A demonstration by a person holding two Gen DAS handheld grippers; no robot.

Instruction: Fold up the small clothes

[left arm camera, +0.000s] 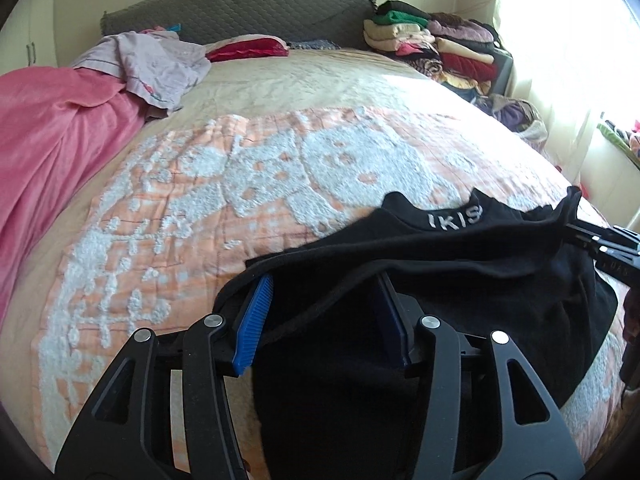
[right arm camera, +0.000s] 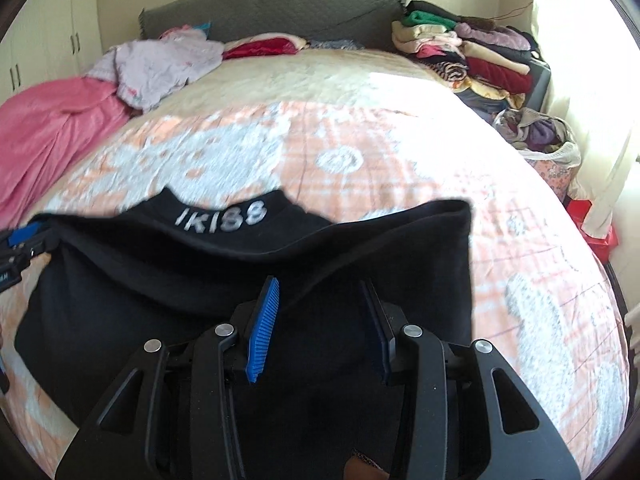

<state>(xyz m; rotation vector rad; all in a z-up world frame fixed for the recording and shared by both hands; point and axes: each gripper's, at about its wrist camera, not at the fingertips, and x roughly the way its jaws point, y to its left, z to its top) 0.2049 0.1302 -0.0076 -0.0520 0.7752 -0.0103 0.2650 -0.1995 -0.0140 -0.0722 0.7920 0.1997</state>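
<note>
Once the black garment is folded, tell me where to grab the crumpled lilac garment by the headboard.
Pinch the lilac garment at its near hem, coming low from the foot of the bed. That edge lies fairly flat on the bedspread, while the rest is bunched and overlaps the pink blanket, so it probably lifts cleanly.

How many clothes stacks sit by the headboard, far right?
2, side by side at the bed's far right corner: one topped by a green garment, one to its right topped by a purple garment. More may lie hidden behind them.
</note>
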